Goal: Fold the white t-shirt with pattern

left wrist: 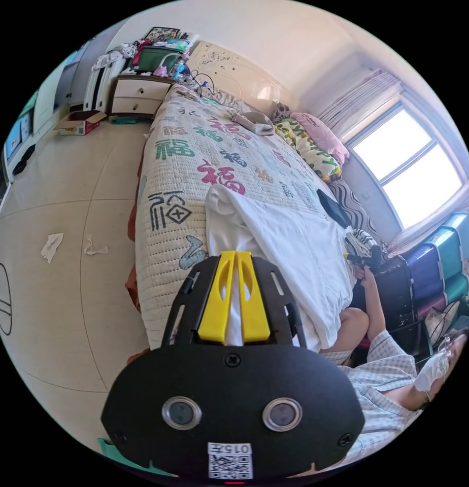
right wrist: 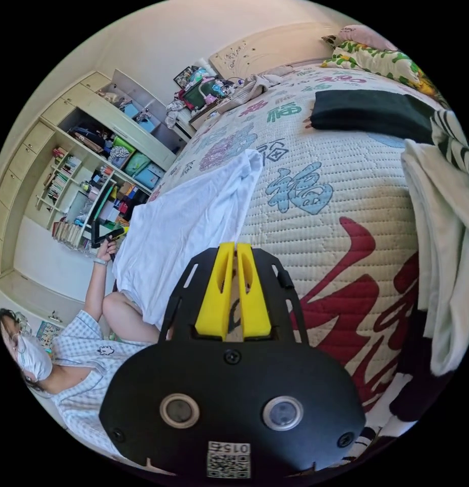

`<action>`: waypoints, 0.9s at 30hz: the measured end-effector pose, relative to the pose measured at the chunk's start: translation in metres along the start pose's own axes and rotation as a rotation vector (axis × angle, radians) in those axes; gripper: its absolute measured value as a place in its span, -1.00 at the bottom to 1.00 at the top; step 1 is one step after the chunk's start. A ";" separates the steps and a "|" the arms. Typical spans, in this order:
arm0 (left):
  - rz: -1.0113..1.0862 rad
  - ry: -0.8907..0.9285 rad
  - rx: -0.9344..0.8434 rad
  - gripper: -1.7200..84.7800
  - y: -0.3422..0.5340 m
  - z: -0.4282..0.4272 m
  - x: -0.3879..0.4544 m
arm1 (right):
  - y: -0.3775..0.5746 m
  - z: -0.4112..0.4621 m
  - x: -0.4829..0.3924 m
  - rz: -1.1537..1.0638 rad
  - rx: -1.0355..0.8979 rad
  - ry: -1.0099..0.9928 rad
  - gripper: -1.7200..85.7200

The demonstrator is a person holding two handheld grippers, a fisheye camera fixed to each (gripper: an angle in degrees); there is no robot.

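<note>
Plainly spread white t-shirt [left wrist: 275, 243] across the patterned quilt [left wrist: 194, 152], long axis running from the bed's near edge toward the headboard, hem hanging over the edge by the person's knee [left wrist: 354, 322]. Left gripper [left wrist: 236, 253] directly over it, yellow jaws nearly together, white cloth showing in the slit, though real pinching cannot be told. Right gripper [right wrist: 233, 247] off to the side over bare quilt, jaws narrow and empty, shirt [right wrist: 183, 218] lying to its left. Likely nearer for the next grab: the left.
</note>
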State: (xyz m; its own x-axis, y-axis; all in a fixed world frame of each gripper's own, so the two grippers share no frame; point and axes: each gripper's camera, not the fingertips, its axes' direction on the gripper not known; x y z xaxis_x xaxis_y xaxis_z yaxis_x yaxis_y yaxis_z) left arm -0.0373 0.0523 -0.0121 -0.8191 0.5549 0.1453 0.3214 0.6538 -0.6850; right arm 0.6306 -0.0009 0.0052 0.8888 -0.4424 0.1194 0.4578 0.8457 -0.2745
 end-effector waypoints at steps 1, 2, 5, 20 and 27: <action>0.002 0.001 0.002 -0.98 0.001 -0.001 0.000 | -0.002 0.003 0.002 0.002 -0.014 -0.057 -0.88; 0.002 0.002 0.003 -0.98 0.002 -0.001 0.000 | -0.003 0.005 0.002 -0.005 -0.020 -0.071 -0.90; -0.004 0.021 0.010 -0.98 0.006 -0.004 -0.003 | -0.006 0.008 -0.001 -0.027 -0.035 0.038 -0.93; 0.001 0.035 0.021 -0.98 0.013 -0.024 -0.010 | -0.028 0.000 -0.015 0.016 0.022 0.020 -0.96; 0.002 0.055 0.028 -0.98 0.013 -0.037 -0.014 | -0.053 0.020 -0.051 -0.068 -0.057 -0.053 -0.85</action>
State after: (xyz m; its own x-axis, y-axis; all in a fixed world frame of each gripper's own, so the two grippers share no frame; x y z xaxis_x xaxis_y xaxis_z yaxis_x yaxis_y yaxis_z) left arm -0.0039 0.0720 0.0028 -0.7911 0.5840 0.1820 0.3089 0.6382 -0.7051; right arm 0.5617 -0.0171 0.0328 0.8565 -0.4803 0.1891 0.5162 0.7953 -0.3179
